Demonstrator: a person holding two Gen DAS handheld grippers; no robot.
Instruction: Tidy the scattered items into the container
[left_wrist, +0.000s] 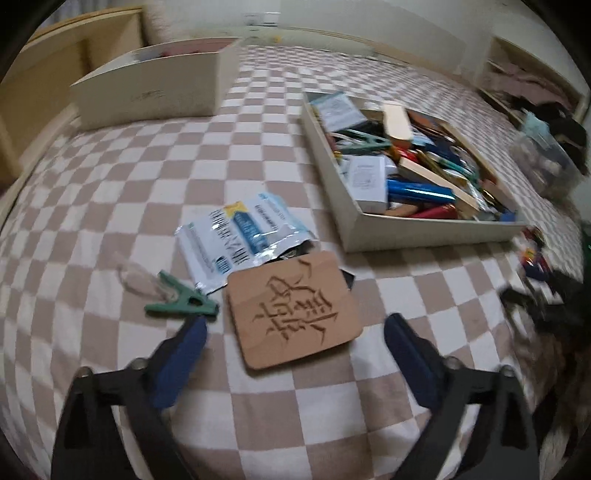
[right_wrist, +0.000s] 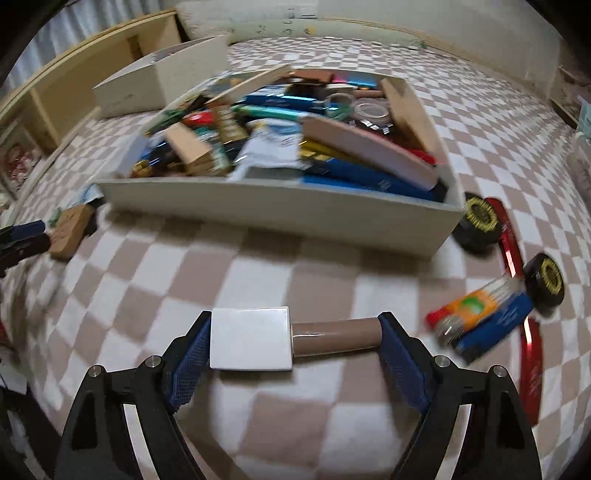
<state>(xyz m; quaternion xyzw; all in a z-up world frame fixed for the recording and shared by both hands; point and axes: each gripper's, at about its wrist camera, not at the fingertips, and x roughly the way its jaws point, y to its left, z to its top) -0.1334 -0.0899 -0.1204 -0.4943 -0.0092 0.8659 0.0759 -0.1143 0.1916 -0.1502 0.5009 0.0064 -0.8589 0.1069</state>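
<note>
The white open box (left_wrist: 349, 206) (right_wrist: 280, 218) holds several items on the checkered bed cover. My left gripper (left_wrist: 295, 325) is open, its fingers on either side of a brown carved wooden plaque (left_wrist: 293, 308) lying flat. A green clip (left_wrist: 181, 304) and a white-blue packet (left_wrist: 240, 236) lie just beyond it. My right gripper (right_wrist: 293, 341) is shut on a white-capped brown tube (right_wrist: 280, 343), held crosswise above the cover, in front of the box. The left gripper (right_wrist: 22, 236) and the plaque (right_wrist: 70, 230) show at that view's left edge.
A second white box (left_wrist: 155, 88) (right_wrist: 162, 74) stands at the back left by a wooden shelf (right_wrist: 74, 74). Two black discs (right_wrist: 478, 223), a red curved strip (right_wrist: 511, 251) and a blue-orange pack (right_wrist: 480, 317) lie right of the container. Dark clutter (left_wrist: 535, 295) sits at the right.
</note>
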